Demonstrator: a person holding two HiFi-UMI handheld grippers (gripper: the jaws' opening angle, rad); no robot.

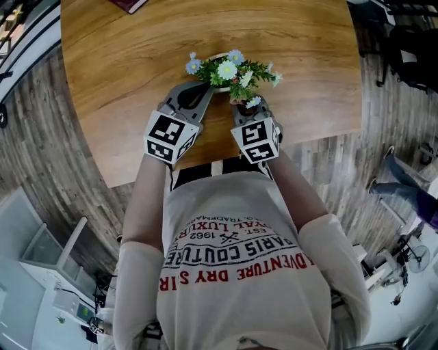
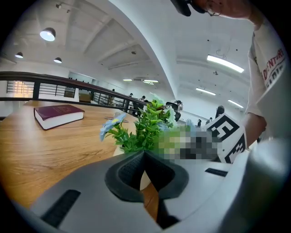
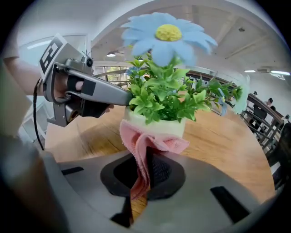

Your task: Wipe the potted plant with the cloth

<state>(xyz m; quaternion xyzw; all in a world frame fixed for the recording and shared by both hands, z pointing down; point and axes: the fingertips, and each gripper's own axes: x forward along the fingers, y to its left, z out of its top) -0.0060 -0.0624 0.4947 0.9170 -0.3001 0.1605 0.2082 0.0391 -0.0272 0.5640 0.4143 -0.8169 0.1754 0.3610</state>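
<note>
A small white pot of green leaves and pale blue flowers stands near the front edge of the wooden table. My right gripper is shut on a pink cloth, and the cloth's bunched top is pressed against the pot's near side. My left gripper is shut, its tips at the plant's left side by the pot's rim. In the head view the left gripper and the right gripper flank the plant closely.
A dark red book lies farther back on the table, also seen at the head view's top edge. The table's front edge runs just before the person's body. Wood-look floor surrounds the table.
</note>
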